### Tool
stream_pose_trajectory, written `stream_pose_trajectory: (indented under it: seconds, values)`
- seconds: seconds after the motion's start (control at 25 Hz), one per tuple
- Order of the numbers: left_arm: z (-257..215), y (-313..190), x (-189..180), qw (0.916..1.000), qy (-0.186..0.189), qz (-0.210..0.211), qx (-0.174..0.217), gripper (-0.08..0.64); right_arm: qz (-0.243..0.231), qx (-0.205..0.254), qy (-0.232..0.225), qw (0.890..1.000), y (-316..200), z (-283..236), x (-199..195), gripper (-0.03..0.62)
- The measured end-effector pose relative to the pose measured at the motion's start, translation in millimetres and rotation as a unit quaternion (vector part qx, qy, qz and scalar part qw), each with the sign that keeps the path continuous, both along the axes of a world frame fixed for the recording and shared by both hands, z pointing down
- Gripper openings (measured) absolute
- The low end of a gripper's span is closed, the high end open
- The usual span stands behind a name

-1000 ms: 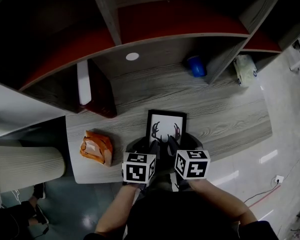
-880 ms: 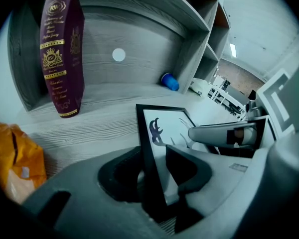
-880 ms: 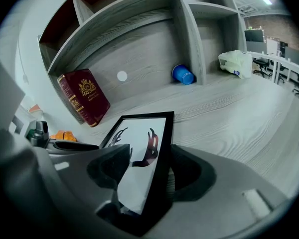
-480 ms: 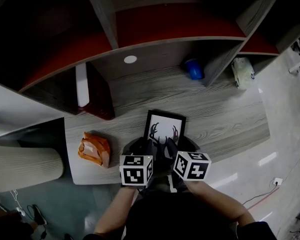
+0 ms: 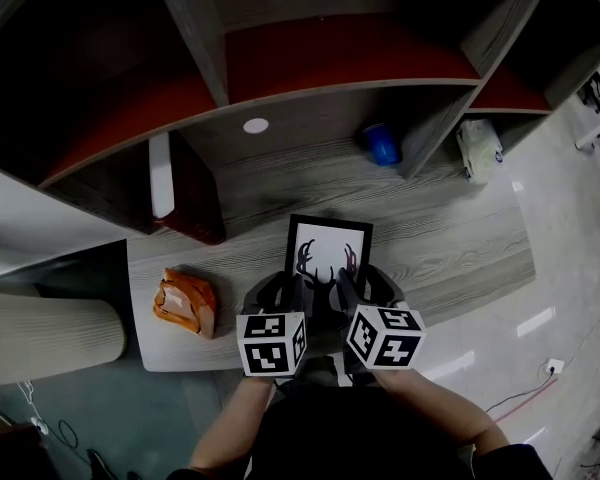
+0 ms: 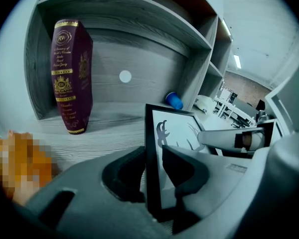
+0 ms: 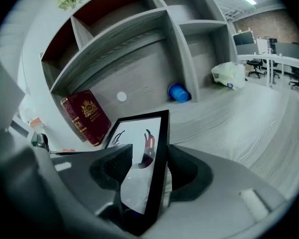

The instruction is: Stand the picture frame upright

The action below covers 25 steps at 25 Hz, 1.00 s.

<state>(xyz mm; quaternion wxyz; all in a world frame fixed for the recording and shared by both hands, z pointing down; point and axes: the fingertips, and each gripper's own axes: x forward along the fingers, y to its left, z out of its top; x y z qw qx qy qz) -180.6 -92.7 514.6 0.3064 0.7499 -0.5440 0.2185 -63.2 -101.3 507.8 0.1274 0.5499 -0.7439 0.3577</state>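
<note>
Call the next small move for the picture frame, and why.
Probably tilt the top edge of the picture frame up toward vertical. The left gripper and right gripper have just been closing on its side edges, which sit between their jaws, so it looks held. From the head view its face shows from above, so it seems tilted back, with desk behind it.

Overhead, two close-ups; shared picture frame (image 5: pixel 327 251)
</note>
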Motion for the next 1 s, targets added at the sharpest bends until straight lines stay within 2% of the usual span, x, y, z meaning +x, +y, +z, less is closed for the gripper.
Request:
stream_pose_trajectory:
  seconds: [0.76,1.0]
  values:
    - [-53,-24,29,0.9966,0.017,0.003,0.081,0.104,0.026,0.098,0.020,0.995,-22,-59,36,0.153]
    - [-63,-32,38,0.9952,0.023,0.008,0.095,0.104,0.046,0.124,0.025,0.991,-29,-73,50,0.110]
